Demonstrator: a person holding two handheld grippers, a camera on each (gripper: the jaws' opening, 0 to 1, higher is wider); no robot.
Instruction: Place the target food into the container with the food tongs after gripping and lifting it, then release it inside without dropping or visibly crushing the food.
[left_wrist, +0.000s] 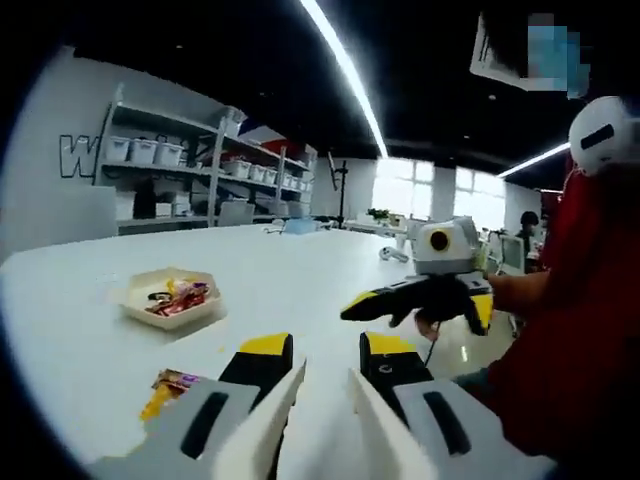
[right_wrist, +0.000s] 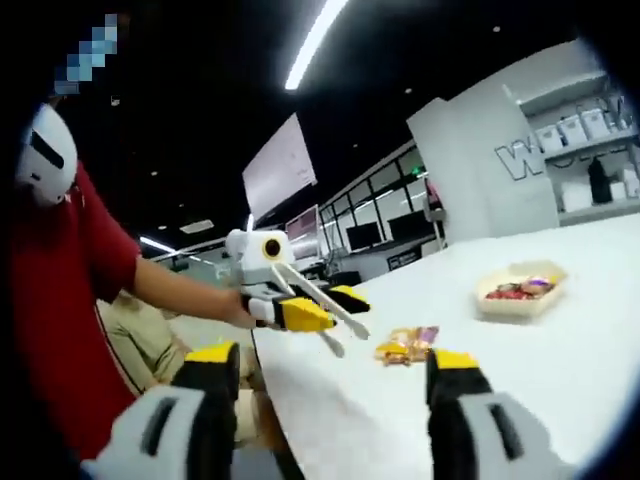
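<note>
Left gripper view: left claw (left_wrist: 325, 375) partly hides a snack packet (left_wrist: 167, 389).

Ceiling light strips (left_wrist: 345, 70) and far windows (left_wrist: 405, 187) blow out white (heavy fisheye bending at edges), slightly soft overall.

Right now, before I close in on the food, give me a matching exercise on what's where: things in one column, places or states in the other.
Things:
1. shallow beige tray
2. loose orange-yellow wrapped snack
3. white plastic food tongs
4. right claw

Places or states:
A. open, holding nothing
B. gripped in the left claw
C. holds several wrapped snacks
D. lies on the white table, outside the tray

Pairs: 1-C, 2-D, 3-B, 4-A
</note>
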